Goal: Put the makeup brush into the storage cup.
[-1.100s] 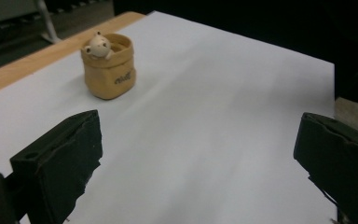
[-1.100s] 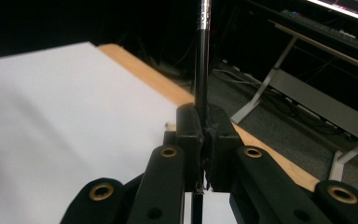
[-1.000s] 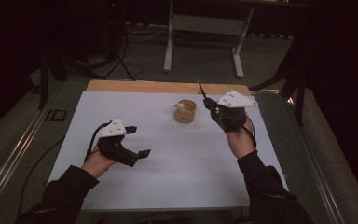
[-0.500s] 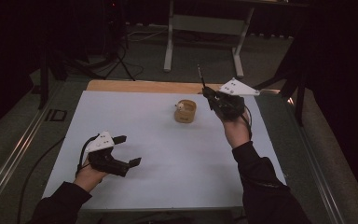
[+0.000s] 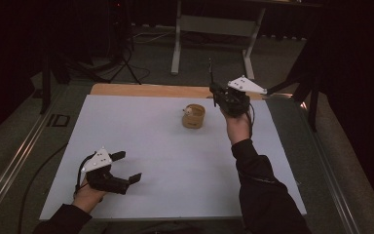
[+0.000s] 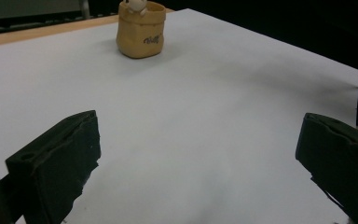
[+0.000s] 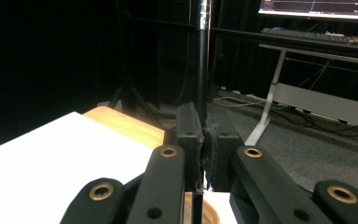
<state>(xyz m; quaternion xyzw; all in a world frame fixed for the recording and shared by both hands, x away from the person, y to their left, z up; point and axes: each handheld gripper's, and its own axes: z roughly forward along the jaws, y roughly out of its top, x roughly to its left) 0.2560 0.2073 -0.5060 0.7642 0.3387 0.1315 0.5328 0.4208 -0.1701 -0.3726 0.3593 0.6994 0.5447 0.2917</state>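
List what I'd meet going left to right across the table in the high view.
Left gripper, open, near the front edge → small tan pot → right gripper, shut on a thin dark rod.

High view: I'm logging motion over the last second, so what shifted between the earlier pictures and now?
The left gripper drew back toward the person's near-left edge of the table, jaws open. The right gripper lifted slightly away from the person, staying shut on the thin dark rod, which points up. The tan pot and the white sheet stayed put.
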